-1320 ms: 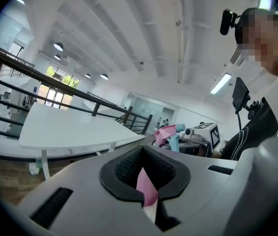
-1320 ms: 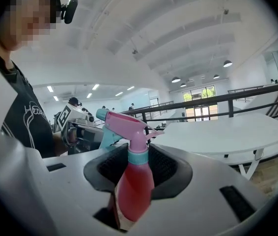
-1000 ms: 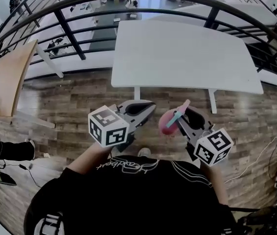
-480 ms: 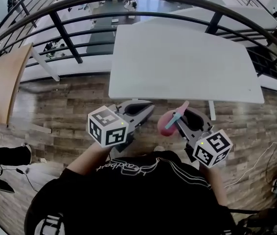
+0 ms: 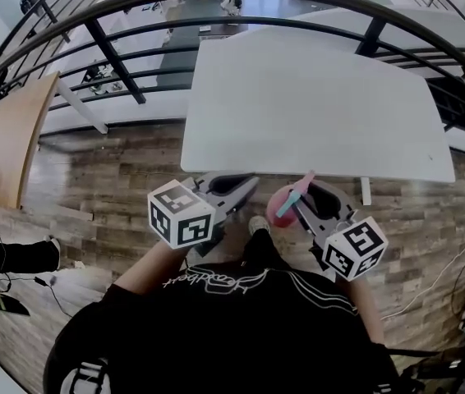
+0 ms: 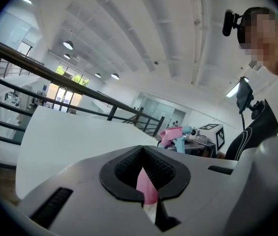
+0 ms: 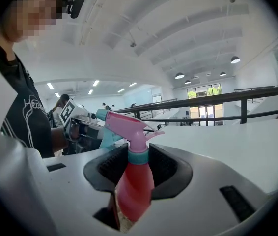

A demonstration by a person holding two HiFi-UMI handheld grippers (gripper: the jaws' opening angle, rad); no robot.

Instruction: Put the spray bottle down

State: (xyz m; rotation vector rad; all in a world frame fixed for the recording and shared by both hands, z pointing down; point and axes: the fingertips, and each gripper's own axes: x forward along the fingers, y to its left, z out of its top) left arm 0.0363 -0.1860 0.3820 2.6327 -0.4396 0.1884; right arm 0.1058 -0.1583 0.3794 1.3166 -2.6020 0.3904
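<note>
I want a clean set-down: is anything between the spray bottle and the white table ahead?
Nothing visible is. The spray bottle sits clamped in the right gripper, just short of the near edge of the white table, above the wooden floor. The tabletop ahead looks bare.

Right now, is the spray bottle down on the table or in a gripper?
In a gripper: the right gripper is clamped on the spray bottle, short of the white table.

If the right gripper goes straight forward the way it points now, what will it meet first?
Most likely the white table: the right gripper, jaws shut on the spray bottle, points at its near edge. Height is unclear, so it may pass just above the top.
</note>
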